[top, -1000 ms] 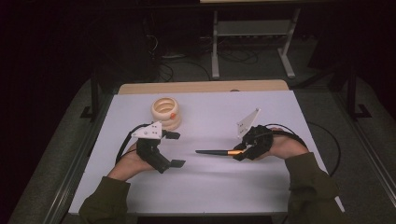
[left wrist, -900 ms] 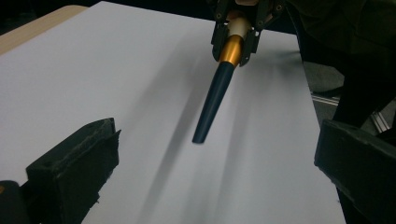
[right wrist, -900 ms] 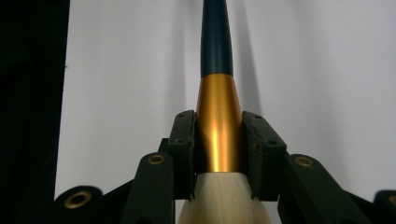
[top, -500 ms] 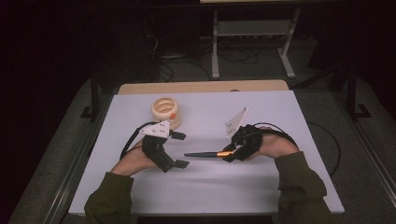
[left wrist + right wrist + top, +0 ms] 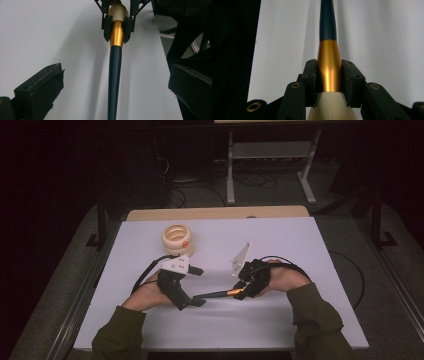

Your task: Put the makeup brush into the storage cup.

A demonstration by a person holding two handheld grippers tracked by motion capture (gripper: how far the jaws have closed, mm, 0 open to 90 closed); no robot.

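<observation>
Over the table [image 5: 310, 270], a brush [image 5: 114, 75] is held level between the two tongs: the right tongs [image 5: 329, 80] are clamped on its gold ferrule [image 5: 329, 67], and the left tongs [image 5: 110, 92] stand apart around the dark handle. It is judged light and stiff, its slim handle slippery and its bristles [image 5: 332, 107] soft, so the ferrule or handle is best gripped.

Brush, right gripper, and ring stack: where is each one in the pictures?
brush [image 5: 114, 75], left gripper view, on the dark handle.
right gripper [image 5: 329, 75], right gripper view, between its jaws, at the gold ferrule.
ring stack [image 5: 177, 238], high view, on its rim.
</observation>
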